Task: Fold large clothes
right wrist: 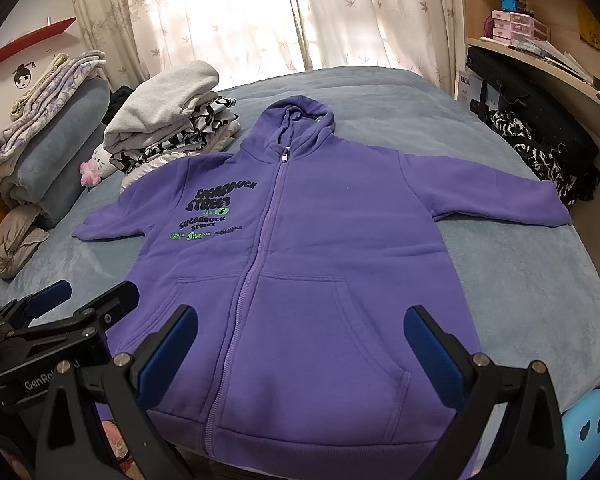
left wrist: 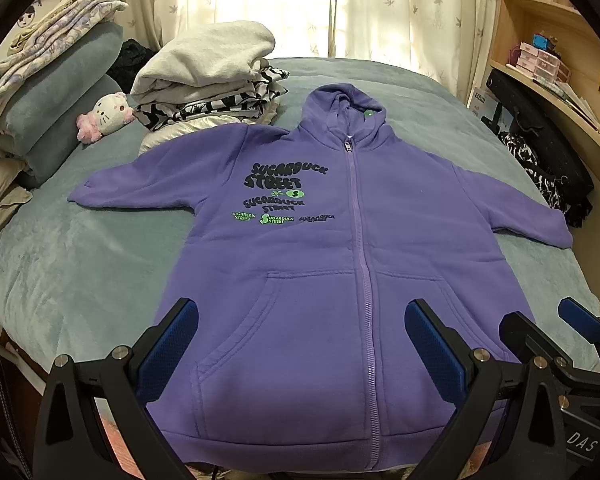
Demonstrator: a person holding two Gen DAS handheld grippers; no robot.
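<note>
A purple zip-up hoodie (left wrist: 320,248) lies flat and face up on the bed, zipped, sleeves spread to both sides, hood pointing away; it also shows in the right wrist view (right wrist: 320,256). My left gripper (left wrist: 302,316) is open and empty, hovering above the hoodie's lower hem over the left pocket. My right gripper (right wrist: 302,320) is open and empty above the right pocket near the hem. The right gripper shows at the right edge of the left wrist view (left wrist: 540,320), and the left gripper at the left edge of the right wrist view (right wrist: 88,296).
A grey-blue blanket (left wrist: 80,260) covers the bed. A stack of folded clothes (left wrist: 208,76) and a plush cat (left wrist: 108,116) sit at the back left, with piled bedding (left wrist: 48,92) beyond. Black patterned clothes (left wrist: 540,176) lie at the right edge below wooden shelves (left wrist: 552,52).
</note>
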